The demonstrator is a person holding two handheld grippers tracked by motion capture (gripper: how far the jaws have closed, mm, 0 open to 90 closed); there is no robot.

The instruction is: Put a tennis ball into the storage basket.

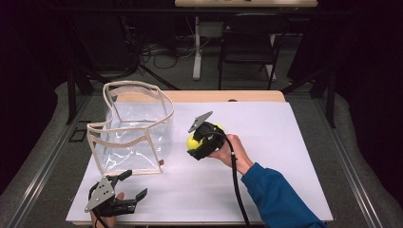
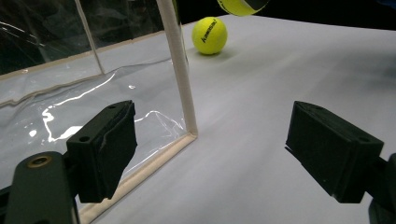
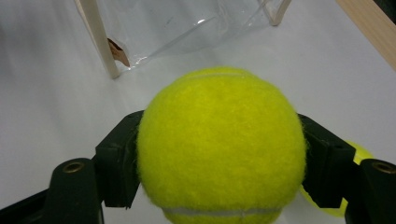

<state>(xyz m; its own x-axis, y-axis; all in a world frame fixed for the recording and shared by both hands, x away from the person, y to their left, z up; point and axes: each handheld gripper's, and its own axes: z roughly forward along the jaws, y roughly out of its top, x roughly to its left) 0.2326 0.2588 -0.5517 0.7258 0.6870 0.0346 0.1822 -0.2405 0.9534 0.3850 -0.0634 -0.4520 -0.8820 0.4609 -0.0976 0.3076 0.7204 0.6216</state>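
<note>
A white table carries a clear plastic bag with cream trim, standing open-topped at its left. The left gripper waits near the bag's front corner, jaws spread wide and empty. The right gripper is clamped on a tennis ball, held just above the surface to the right of the bag; a second ball rests on the table beneath it. The risks, as judged here: the flimsy bag wall may fold or tip if the ball strikes its rim unsteadied, and the loose second ball may roll off if nudged.
</note>
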